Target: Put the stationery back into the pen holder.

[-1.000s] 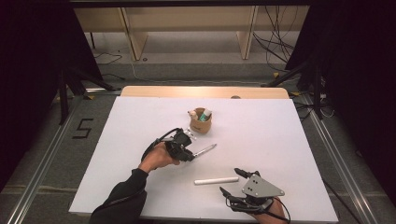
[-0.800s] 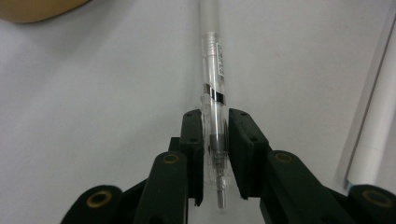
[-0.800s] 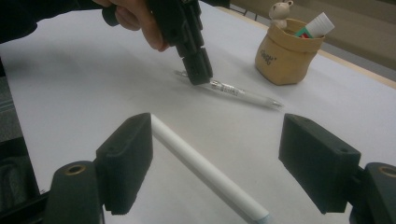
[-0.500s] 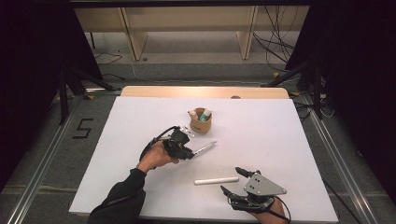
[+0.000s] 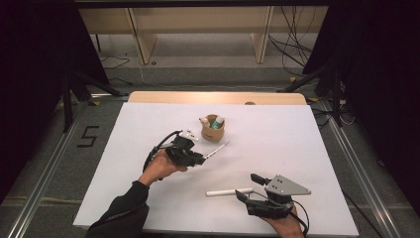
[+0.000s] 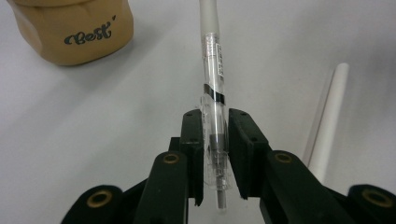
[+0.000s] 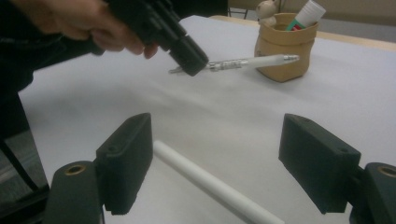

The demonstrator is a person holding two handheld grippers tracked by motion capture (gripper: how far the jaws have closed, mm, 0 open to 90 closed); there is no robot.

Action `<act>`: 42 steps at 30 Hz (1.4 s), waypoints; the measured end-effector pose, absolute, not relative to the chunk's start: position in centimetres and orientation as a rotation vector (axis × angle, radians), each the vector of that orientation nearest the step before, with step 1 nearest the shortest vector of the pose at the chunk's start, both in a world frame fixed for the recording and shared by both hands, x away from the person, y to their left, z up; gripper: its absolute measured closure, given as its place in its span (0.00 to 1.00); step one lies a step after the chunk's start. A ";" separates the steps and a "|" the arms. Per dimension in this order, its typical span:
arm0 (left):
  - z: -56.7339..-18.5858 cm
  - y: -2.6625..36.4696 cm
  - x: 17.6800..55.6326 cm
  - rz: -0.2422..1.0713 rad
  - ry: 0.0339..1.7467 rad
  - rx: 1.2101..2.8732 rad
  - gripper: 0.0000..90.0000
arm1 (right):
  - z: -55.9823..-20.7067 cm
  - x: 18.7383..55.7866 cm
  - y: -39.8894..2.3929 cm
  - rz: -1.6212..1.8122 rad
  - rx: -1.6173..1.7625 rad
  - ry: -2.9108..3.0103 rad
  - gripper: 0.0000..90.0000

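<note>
Nearest to me, my right gripper point(image 5: 246, 187) rests low on the white counter point(image 5: 307, 148) with its jaws spread wide and nothing pressed between them. In the right gripper view the white stick point(image 7: 210, 186) lies flat on the counter and passes between these jaws, closer to the one at the left of that view, and I see no contact with either. In the high view this white stick point(image 5: 229, 191) lies on the near side of the tan cup point(image 5: 213, 130), well apart from it.

Farther on, my left gripper point(image 5: 200, 159) pinches the clear pen point(image 6: 214, 93). The two jaws press on its rear part from both sides, and the long white front part points out ahead toward the tan cup point(image 6: 74, 30). Compared with one second ago, in the high view this hand has come up from the counter and moved a little toward the cup, and the pen went together with it. In the right gripper view the clear pen point(image 7: 252, 61) hangs in the air, almost level, its tip just before the tan cup point(image 7: 285, 46) and a bit under the rim.

I judge from this that the pick is finished and the carrying has begun. The cup already holds a green and white marker point(image 5: 217, 121) and a small pale figure point(image 5: 204, 121), so I think the pen should go in there too. For this the tip must still rise above the rim.
</note>
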State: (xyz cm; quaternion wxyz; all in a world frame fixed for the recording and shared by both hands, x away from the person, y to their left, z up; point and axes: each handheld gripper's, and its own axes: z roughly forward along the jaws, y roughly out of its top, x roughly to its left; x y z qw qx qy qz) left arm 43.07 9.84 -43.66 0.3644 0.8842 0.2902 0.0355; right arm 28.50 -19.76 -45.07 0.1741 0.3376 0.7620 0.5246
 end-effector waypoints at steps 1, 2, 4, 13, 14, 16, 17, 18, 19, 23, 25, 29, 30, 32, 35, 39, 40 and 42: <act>-43.7 9.8 43.1 0.091 0.746 2.275 0.85 | -45.1 28.5 -19.8 1.487 0.957 2.160 0.30; -43.6 9.9 42.9 0.094 0.742 2.267 0.85 | -45.0 29.0 -19.9 1.522 1.004 2.149 0.30; -43.5 10.0 42.3 0.103 0.741 2.256 0.85 | -45.0 29.5 -20.1 1.564 1.051 2.142 0.30; -43.4 10.9 40.8 0.084 0.727 2.203 0.85 | -45.6 31.1 -20.2 1.682 1.181 2.135 0.30; -43.4 11.0 40.7 0.083 0.727 2.195 0.85 | -45.6 31.4 -20.1 1.701 1.198 2.135 0.30; -43.3 11.1 40.5 0.086 0.726 2.177 0.85 | -45.5 31.8 -20.0 1.733 1.220 2.130 0.30; -43.2 11.2 40.4 0.085 0.728 2.167 0.85 | -45.5 31.8 -20.0 1.733 1.220 2.130 0.30; -43.2 11.3 40.1 0.088 0.726 2.149 0.85 | -45.5 32.2 -19.8 1.781 1.261 2.124 0.30; -43.2 11.3 40.1 0.088 0.726 2.149 0.85 | -45.5 32.2 -19.8 1.781 1.261 2.124 0.30; -43.2 11.6 39.8 0.083 0.729 2.128 0.85 | -45.5 33.1 -19.5 1.854 1.318 2.106 0.30; -43.3 11.7 39.7 0.082 0.737 2.114 0.85 | -45.4 33.4 -19.3 1.876 1.340 2.102 0.30; -43.4 11.9 39.5 0.079 0.738 2.092 0.85 | -45.4 34.1 -18.9 1.934 1.384 2.083 0.30; -43.4 11.9 39.4 0.074 0.735 2.086 0.85 | -45.5 34.4 -18.8 1.965 1.408 2.075 0.30; -43.5 11.9 39.3 0.071 0.733 2.082 0.85 | -45.6 34.8 -18.7 1.995 1.446 2.068 0.30; -43.5 11.8 38.9 0.072 0.725 2.078 0.85 | -45.7 35.2 -18.7 2.013 1.471 2.059 0.31; -43.2 11.8 38.5 0.066 0.718 2.061 0.85 | -45.9 36.0 -18.3 2.055 1.525 2.064 0.34; -43.2 11.8 38.3 0.067 0.713 2.062 0.85 | -45.9 36.2 -18.1 2.045 1.521 2.078 0.34; -43.3 11.7 38.2 0.065 0.715 2.058 0.85 | -46.0 36.4 -17.8 2.052 1.530 2.088 0.35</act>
